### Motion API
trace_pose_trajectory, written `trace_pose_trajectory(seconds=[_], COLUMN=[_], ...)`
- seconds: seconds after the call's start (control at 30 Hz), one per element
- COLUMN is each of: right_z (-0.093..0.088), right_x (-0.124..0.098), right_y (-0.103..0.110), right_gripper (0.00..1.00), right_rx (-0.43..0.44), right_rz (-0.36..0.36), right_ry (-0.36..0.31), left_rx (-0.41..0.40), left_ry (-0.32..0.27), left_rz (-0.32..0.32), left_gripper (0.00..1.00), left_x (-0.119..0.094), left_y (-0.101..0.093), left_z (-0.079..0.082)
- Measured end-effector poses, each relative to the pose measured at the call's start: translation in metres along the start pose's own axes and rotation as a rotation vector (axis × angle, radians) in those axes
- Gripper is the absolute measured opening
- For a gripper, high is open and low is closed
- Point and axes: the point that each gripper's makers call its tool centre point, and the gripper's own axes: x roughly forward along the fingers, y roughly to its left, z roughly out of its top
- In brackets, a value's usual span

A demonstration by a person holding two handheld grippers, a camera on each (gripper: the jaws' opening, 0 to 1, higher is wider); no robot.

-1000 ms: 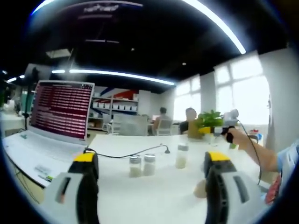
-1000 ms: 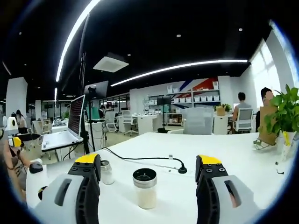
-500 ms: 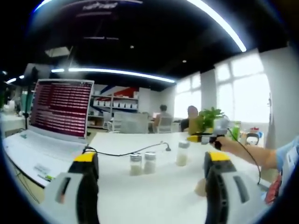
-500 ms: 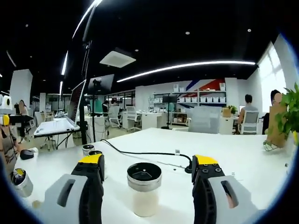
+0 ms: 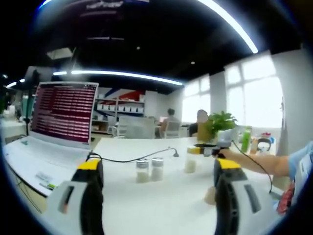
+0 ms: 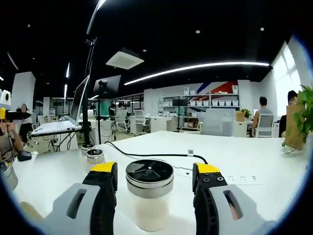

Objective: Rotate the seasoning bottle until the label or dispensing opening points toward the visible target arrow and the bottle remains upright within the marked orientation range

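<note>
White counter (image 6: 254, 161) spans both views, upright seasoning bottle (image 6: 149, 198) on it with pale contents and a dark flat lid. In the right gripper view the bottle stands right between the yellow-tipped jaws of the right gripper (image 6: 155, 172), jaws at bottle width, one on each side of the lid; cannot tell whether they touch it. In the left gripper view the same bottle (image 5: 190, 160) sits far out on the counter (image 5: 161, 200), right of centre, with the right gripper (image 5: 205, 147) at its top, held by a person's hand (image 5: 230, 155) reaching in from the right. Left gripper (image 5: 159, 169) jaws wide apart, nothing between them, well short of the bottle. Open laptop (image 5: 51, 132) at left with red-lined screen. Potted plant (image 5: 220, 125) behind the bottle. Black cable (image 5: 132, 159) runs across the counter from the laptop side. Two small jars (image 5: 149, 170) stand side by side left of the bottle; in the right gripper view these jars (image 6: 92, 154) are left, beyond the bottle.
</note>
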Motion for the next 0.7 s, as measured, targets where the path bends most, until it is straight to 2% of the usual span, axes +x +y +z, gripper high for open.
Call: trace_pose_trajectory(seconds=[0.03, 0.1, 0.33, 0.5, 0.6, 0.7], right_z=[-0.0014, -0.0033, -0.0019, -0.0021, -0.0028, -0.0040], right_x=[0.0008, 0.0024, 0.0039, 0.0040, 0.0045, 0.0041], right_y=[0.0013, 0.0025, 0.0083, 0.0094, 0.0095, 0.0096], right_gripper=[0.50, 0.46, 0.41, 0.41, 0.40, 0.40], right_rx=[0.009, 0.013, 0.024, 0.000, -0.018, -0.016], right_rz=[0.007, 0.010, 0.048, 0.048, 0.074, 0.072], right_ry=[0.000, -0.003, -0.016, -0.017, 0.013, 0.009], left_rx=[-0.001, 0.000, 0.004, 0.005, 0.007, 0.011], left_ry=[0.000, -0.001, 0.011, 0.019, 0.022, 0.027], left_rz=[0.000, -0.003, -0.005, -0.006, -0.007, -0.013], left_gripper=[0.99, 0.99, 0.99, 0.98, 0.98, 0.98], left_x=[0.0000, -0.0002, 0.0005, 0.0018, 0.0024, 0.0021], left_y=[0.0000, -0.0002, -0.0013, -0.0007, -0.0013, -0.0033], left_z=[0.0001, 0.0011, -0.0014, -0.0028, -0.0035, -0.0043])
